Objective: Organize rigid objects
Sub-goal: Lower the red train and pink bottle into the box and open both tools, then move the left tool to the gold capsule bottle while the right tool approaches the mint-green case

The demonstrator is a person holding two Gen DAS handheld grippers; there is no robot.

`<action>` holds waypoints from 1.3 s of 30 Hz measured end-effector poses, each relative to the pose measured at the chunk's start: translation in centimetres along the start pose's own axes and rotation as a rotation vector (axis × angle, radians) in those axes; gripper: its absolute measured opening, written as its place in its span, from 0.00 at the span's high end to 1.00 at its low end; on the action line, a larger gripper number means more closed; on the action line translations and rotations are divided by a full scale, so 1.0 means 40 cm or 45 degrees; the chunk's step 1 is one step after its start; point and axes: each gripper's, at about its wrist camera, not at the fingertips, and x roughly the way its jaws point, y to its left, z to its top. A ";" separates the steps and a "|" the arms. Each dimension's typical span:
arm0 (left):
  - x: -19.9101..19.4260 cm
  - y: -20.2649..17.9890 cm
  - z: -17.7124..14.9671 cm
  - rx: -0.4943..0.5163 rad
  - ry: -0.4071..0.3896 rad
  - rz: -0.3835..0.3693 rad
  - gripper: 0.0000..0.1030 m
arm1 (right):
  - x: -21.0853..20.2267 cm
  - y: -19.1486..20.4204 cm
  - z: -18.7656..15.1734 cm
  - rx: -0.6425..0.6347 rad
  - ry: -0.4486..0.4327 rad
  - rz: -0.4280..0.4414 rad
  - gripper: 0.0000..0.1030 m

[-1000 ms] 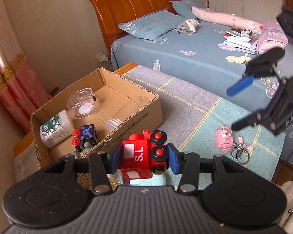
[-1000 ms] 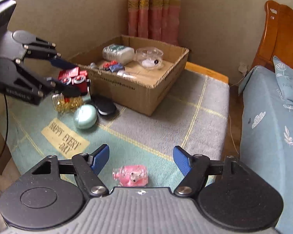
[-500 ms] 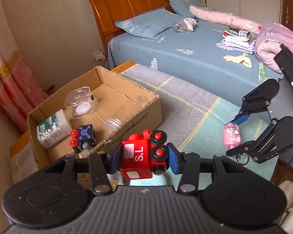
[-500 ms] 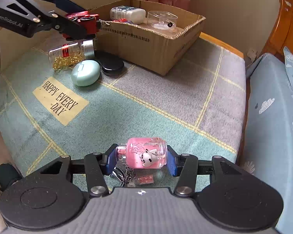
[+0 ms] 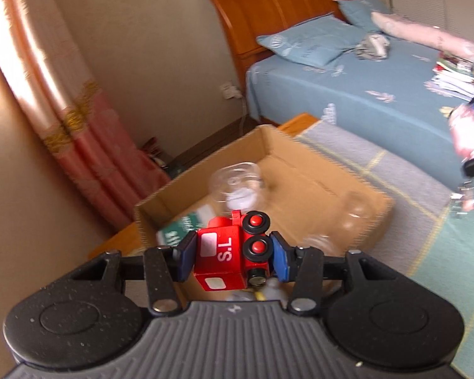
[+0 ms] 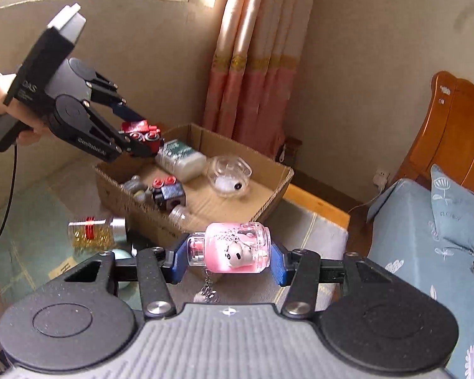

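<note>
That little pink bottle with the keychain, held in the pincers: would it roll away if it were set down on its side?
Probably a little: the pink bottle is round-bodied and lies sideways in the right gripper. Its dangling keychain would likely drag and stop it soon. The clear, hard-looking shell seems stiff, perhaps slippery between the pads.

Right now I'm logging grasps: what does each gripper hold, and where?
Left gripper: red toy train, clamped across its sides. Right gripper: pink keychain bottle, clamped end to end.
</note>
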 end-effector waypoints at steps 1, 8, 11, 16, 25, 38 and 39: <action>0.014 0.014 -0.002 -0.017 -0.003 0.034 0.52 | 0.004 -0.005 0.018 0.001 -0.013 0.000 0.46; 0.079 0.079 -0.072 -0.220 0.046 0.150 0.22 | 0.052 -0.005 0.119 -0.011 -0.066 0.026 0.46; 0.056 0.076 -0.112 -0.326 0.013 0.125 0.11 | 0.089 0.000 0.161 -0.032 -0.069 0.028 0.46; -0.022 0.043 -0.157 -0.421 -0.049 0.137 0.07 | 0.184 -0.007 0.235 -0.022 -0.044 0.001 0.46; -0.107 0.003 -0.196 -0.484 -0.053 0.142 0.03 | 0.264 -0.036 0.282 0.151 -0.036 -0.032 0.00; -0.125 -0.029 -0.237 -0.561 -0.026 0.142 0.03 | 0.196 0.072 0.160 0.081 0.102 -0.028 0.00; -0.127 -0.032 -0.241 -0.568 -0.027 0.141 0.03 | 0.194 0.079 0.144 0.101 0.112 -0.018 0.00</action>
